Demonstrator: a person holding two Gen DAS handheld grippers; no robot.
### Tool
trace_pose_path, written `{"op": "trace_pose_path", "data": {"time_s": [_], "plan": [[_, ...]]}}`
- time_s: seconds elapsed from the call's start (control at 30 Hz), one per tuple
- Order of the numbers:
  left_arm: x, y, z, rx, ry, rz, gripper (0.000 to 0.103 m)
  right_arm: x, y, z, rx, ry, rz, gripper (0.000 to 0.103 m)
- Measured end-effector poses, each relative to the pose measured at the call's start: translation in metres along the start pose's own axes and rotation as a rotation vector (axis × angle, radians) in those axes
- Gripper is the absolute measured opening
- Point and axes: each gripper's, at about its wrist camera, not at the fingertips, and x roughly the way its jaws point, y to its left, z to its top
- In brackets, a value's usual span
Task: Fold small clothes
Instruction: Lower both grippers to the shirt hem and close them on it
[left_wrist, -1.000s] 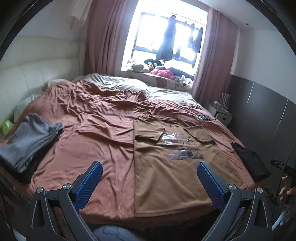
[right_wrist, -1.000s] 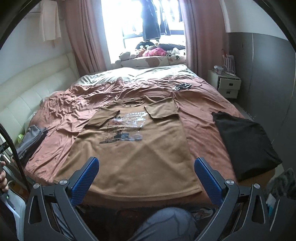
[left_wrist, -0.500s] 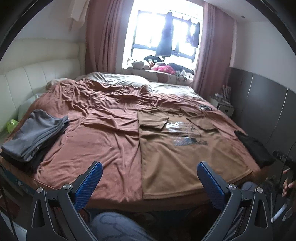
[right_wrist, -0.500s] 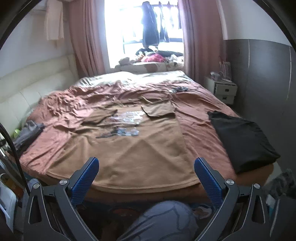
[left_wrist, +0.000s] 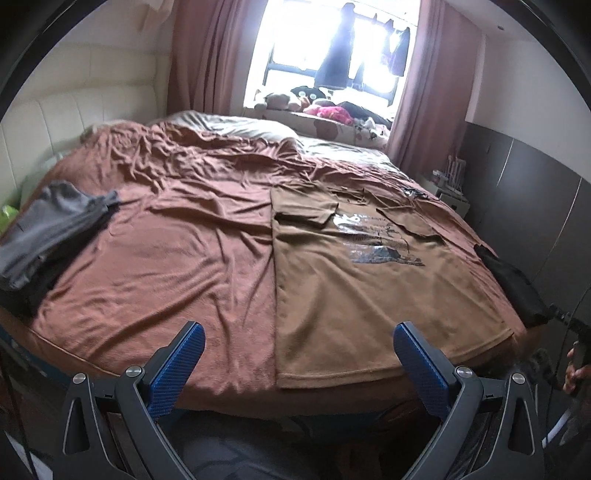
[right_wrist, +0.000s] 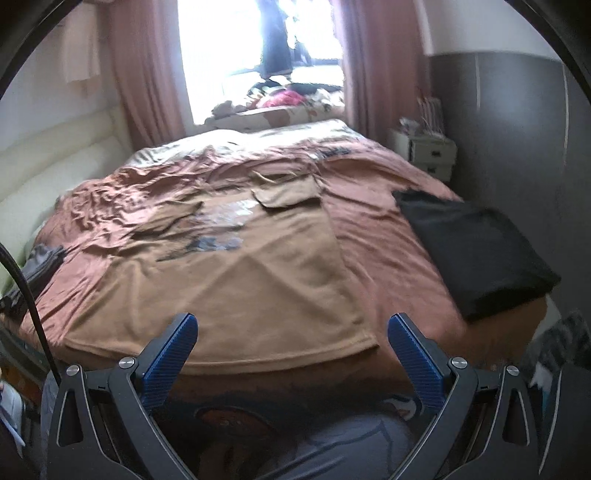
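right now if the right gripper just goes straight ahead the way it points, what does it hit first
Most likely the brown t-shirt spread on the bed: the right gripper is open, and its hem lies straight ahead between the fingers. Depth is unclear, so it might meet the bed edge below the hem first.

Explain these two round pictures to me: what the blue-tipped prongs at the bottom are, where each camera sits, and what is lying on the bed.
There is no robot here. A person holds a two-finger gripper in each hand, and each gripper carries a wide-angle camera looking forward along its fingers; that is why the pictures look round and bent. One picture comes from the left gripper, the other from the right gripper. The blue-tipped prongs are the fingers. Both grippers are open and hold nothing.

On the bed lies a brown T-shirt spread flat, print side up, with both sleeves folded inward. To its left is a stack of grey folded clothes; to its right is a black folded garment. The person's other hand shows at the left view's edge.
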Motion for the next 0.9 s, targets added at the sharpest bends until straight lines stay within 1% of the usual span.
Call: {"op": "trace_pose_path", "data": {"time_s": [0.07,0.1,0.2,0.23,0.4,0.43,0.5,0.57,0.6,0.63,0.67,0.7,0.73,0.77,0.9], "plan": [[0.013,0.002,0.000,-0.006,0.024,0.012,0.102,0.009,-0.005,0.001,0.004,0.019,-0.035,0.103],[0.016,0.003,0.000,-0.011,0.034,0.009,0.102,0.013,-0.007,0.002,0.003,0.028,-0.039,0.103],[0.034,0.008,0.000,-0.037,0.071,0.003,0.102,0.027,-0.014,0.003,0.016,0.052,-0.015,0.103],[0.042,0.010,0.001,-0.041,0.086,0.004,0.101,0.030,-0.015,0.004,0.020,0.057,-0.018,0.103],[0.070,0.011,0.002,-0.050,0.150,-0.033,0.093,0.049,-0.021,0.012,0.033,0.084,-0.021,0.103],[0.073,0.011,0.001,-0.052,0.159,-0.039,0.089,0.050,-0.022,0.012,0.037,0.085,-0.012,0.103],[0.088,0.013,-0.001,-0.056,0.204,-0.045,0.082,0.055,-0.026,0.013,0.045,0.081,0.012,0.103],[0.097,0.016,-0.006,-0.070,0.245,-0.038,0.071,0.060,-0.030,0.013,0.052,0.085,0.014,0.103],[0.101,0.018,-0.009,-0.083,0.259,-0.042,0.068,0.064,-0.032,0.014,0.056,0.091,0.013,0.102],[0.105,0.021,-0.012,-0.104,0.278,-0.056,0.063,0.067,-0.035,0.013,0.062,0.098,0.012,0.097],[0.108,0.024,-0.015,-0.122,0.296,-0.070,0.058,0.070,-0.039,0.011,0.071,0.105,0.011,0.089],[0.111,0.027,-0.018,-0.134,0.312,-0.074,0.056,0.075,-0.042,0.011,0.083,0.119,0.011,0.084],[0.113,0.029,-0.021,-0.145,0.326,-0.074,0.055,0.080,-0.046,0.011,0.098,0.134,0.015,0.076],[0.115,0.031,-0.023,-0.157,0.335,-0.076,0.054,0.084,-0.049,0.010,0.114,0.150,0.020,0.073],[0.120,0.043,-0.036,-0.240,0.380,-0.105,0.054,0.097,-0.062,0.008,0.157,0.191,0.028,0.072]]}}
